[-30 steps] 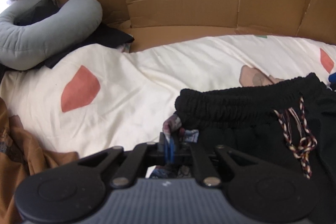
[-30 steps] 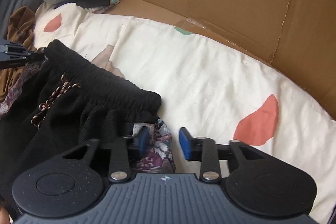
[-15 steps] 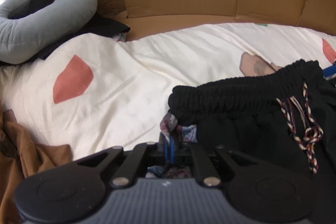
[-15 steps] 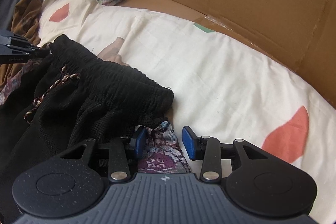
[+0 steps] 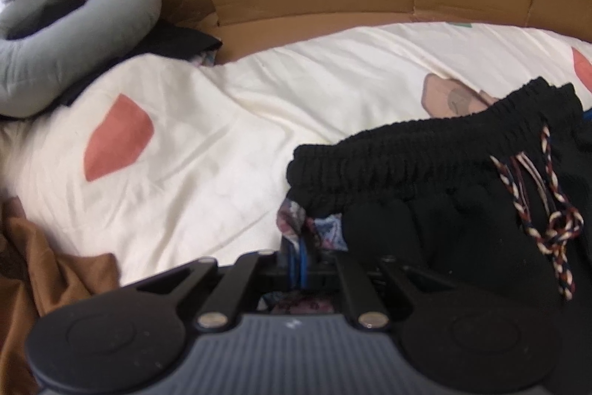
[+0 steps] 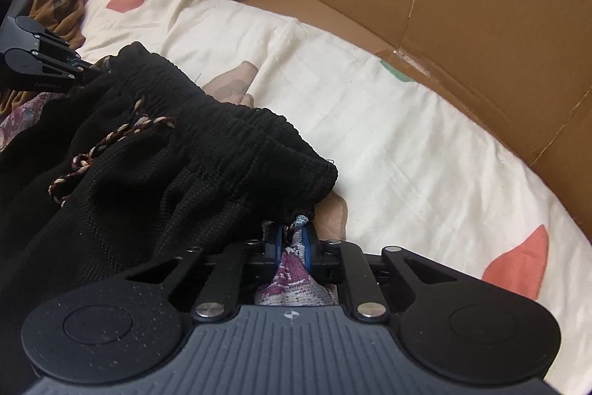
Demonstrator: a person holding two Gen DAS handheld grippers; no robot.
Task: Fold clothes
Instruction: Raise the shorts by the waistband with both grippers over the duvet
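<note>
Both grippers were clamped on the patterned fabric at opposite ends of the black shorts' (image 6: 177, 150) elastic waistband: the right gripper (image 6: 291, 243), whose jaws had just been closing, pinched it at lower centre of its view, the left gripper (image 5: 299, 260) likewise in its own. Between them the waistband ran as the long axis — sagging, not taut — across the cream sheet (image 6: 388, 143) toward the left gripper at that frame's left edge. Whether either pinch caught the black cloth too was hidden — the legs were cut off below.
</note>
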